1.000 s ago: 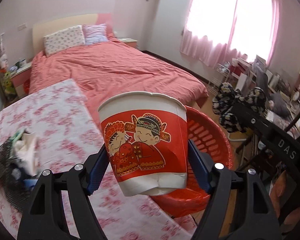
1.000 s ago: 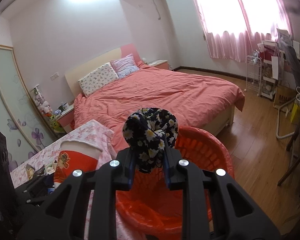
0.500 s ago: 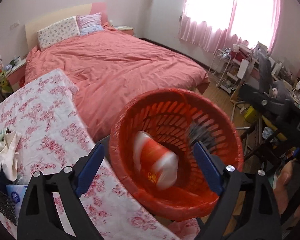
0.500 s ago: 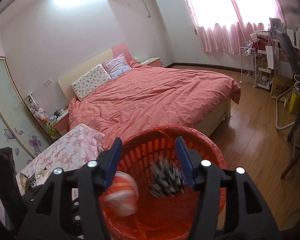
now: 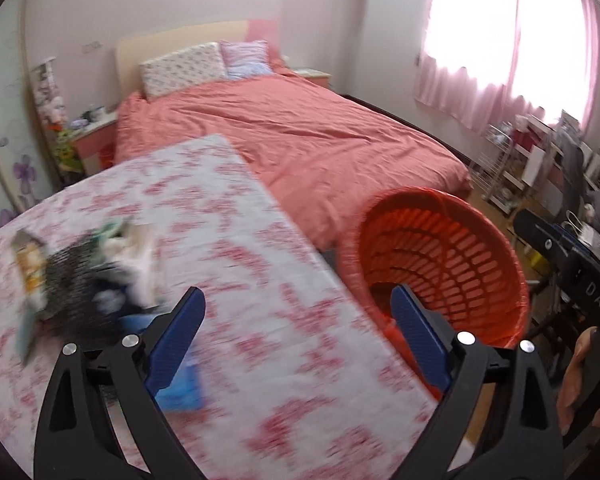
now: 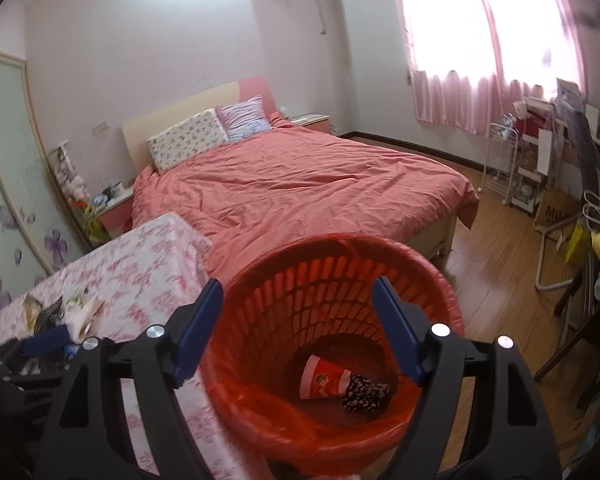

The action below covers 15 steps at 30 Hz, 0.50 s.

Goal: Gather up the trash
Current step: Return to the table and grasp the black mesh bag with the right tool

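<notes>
A red slatted basket (image 6: 440,276) lined with a red bag stands beside the table. On its bottom lie a red-and-white paper cup (image 6: 324,376) on its side and a dark floral cloth (image 6: 366,392). My right gripper (image 6: 298,296) hovers over the basket, jaws opening, nothing between them. My left gripper (image 5: 298,304) hangs over the table's right edge, jaws opening and empty; the basket (image 5: 480,240) is to its right. A blurred heap of trash (image 5: 100,264) with black mesh, paper and wrappers lies on the floral tablecloth (image 5: 220,240), also visible as the trash pile (image 6: 60,312).
A blue packet (image 5: 184,384) lies on the table under the left finger. A bed with a pink cover (image 6: 300,196) stands behind table and basket. Shelves, chairs and bags crowd the right side (image 6: 560,200). A hand (image 5: 584,380) shows at right.
Both grippers opened and dropped the cup and the floral cloth into the basket, where they now lie. The left gripper has swung left over the table.
</notes>
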Motion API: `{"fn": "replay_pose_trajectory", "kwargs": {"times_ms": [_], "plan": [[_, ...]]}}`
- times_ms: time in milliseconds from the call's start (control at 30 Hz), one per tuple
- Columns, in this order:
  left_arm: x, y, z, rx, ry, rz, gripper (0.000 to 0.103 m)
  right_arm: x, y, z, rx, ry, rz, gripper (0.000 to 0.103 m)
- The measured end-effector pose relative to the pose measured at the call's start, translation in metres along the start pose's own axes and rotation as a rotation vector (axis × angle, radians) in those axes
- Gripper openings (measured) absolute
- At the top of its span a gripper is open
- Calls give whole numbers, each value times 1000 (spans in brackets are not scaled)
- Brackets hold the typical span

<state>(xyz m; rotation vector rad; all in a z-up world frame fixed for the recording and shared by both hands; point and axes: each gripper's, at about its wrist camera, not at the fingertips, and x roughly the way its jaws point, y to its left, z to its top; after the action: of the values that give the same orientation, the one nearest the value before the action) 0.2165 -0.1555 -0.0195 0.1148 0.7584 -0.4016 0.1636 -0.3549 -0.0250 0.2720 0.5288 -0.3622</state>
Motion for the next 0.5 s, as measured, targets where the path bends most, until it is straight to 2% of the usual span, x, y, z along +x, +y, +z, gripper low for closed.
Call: {"fn": "replay_pose_trajectory", "kwargs": {"times_ms": [167,267,500], "plan": [[-21,46,-15,-66,-26,81,96,-8,40,-9,-69,-9,20,77],[-29,74,-25,-96,-37,160,97,-10,68,-14,-109,-5,57,77],[-43,155,-52,-229,-35,296,97,-10,139,-32,-165,54,216,76]]}}
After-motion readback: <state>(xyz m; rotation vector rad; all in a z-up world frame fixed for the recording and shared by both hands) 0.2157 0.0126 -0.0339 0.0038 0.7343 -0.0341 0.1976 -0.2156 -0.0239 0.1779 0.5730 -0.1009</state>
